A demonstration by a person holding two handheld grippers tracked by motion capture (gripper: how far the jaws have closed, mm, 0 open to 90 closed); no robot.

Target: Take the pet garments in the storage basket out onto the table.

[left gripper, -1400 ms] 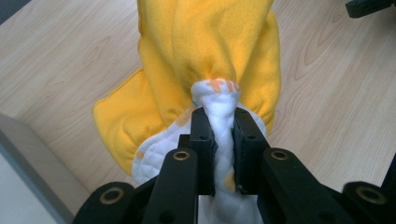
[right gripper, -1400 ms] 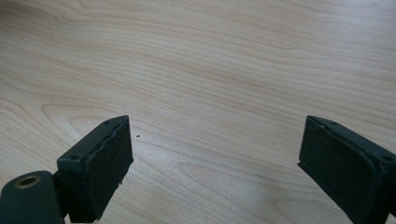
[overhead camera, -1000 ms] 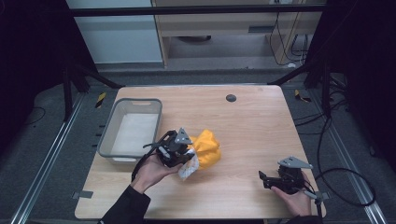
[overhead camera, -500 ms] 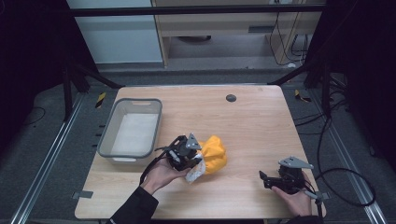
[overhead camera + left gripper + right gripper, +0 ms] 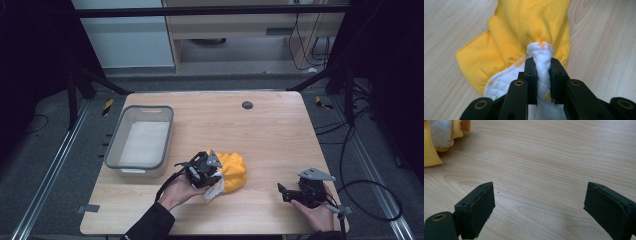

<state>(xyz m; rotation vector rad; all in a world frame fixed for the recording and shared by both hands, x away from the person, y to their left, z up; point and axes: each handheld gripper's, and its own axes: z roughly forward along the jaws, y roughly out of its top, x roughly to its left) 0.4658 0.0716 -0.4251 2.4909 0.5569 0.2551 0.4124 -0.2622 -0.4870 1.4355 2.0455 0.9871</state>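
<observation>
We've got the left gripper [image 5: 541, 75] pinching the white quilted fold of the yellow cloth [image 5: 231, 170] mid-table beside the grey bin [image 5: 141, 142], while our right gripper [image 5: 539, 205], jaws spread, waits well apart, the cloth off to its left.

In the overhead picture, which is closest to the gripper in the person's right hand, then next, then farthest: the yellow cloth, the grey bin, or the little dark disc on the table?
From the right gripper, in the high view:
1. Yellow cloth, just to its left, pinched by the left gripper.
2. Dark disc, near the table's far edge.
3. Grey bin, at the table's left side.
</observation>
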